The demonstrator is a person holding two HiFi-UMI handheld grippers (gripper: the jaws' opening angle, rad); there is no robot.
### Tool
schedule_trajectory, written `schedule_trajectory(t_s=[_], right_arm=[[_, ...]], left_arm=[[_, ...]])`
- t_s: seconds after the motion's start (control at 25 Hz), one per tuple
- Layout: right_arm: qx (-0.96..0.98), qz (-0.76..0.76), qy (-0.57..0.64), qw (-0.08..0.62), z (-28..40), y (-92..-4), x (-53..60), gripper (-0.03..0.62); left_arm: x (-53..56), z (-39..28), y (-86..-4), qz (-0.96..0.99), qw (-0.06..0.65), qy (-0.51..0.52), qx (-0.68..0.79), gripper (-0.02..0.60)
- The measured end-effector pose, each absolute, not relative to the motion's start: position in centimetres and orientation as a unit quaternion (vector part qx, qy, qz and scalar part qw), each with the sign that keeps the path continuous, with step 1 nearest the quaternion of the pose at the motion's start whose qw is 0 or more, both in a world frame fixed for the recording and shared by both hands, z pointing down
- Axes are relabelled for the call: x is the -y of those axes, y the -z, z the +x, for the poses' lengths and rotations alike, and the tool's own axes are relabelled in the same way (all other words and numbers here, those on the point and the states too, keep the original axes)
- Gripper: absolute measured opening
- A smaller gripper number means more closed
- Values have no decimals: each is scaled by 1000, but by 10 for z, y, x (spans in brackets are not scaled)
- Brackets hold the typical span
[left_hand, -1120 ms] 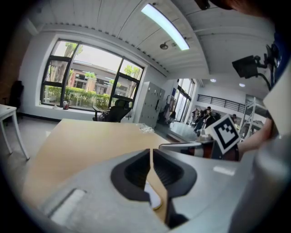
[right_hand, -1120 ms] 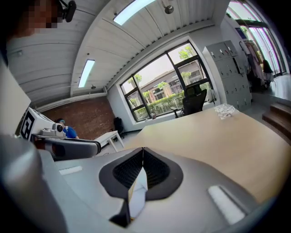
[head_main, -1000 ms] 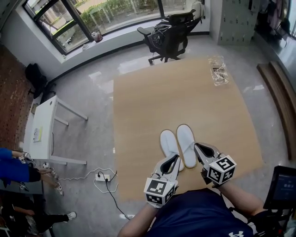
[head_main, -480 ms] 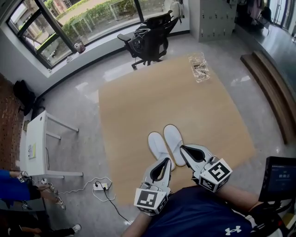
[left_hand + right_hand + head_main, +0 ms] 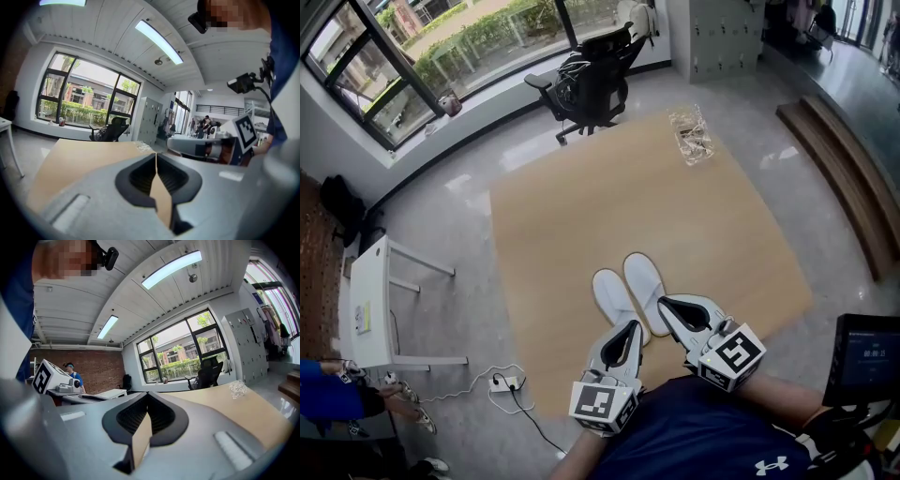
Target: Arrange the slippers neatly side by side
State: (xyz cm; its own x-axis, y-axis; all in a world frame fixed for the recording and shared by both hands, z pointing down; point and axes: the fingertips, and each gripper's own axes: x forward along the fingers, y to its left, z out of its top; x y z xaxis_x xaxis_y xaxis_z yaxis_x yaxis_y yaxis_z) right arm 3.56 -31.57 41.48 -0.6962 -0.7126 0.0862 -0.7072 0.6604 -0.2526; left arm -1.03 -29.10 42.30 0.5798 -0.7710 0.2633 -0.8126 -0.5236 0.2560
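Unmoved, slippers [image 5: 642,278] lie paired just beyond left claw [image 5: 632,324] and right claw [image 5: 663,301].

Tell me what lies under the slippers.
The tan mat lies under both slippers. Their heel ends are covered by the left tongs and right tongs, so that part is unseen.

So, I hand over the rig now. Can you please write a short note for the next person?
Grippers: the left gripper has its fingers shut with nothing between them, and the right gripper is the same. Both are held close to the body, near the slipper heels.
Things: the left slipper and right slipper lie side by side on the tan mat, the right one slightly further forward.
Done: the pair looks placed together.
Left: perhaps level the toes, otherwise nothing.
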Motion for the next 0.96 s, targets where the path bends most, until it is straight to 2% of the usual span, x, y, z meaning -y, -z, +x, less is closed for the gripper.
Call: schedule_trajectory(t_s=[0.68,0.96], right_arm=[[-919,-370,139,-17,16,-414,321,11],[-918,-379,120,-8,36,-410,313,11]], left_arm=[[302,-28,-422,867,164,-51,467,9],[289,-1,-428,875,172,-62,448,9]])
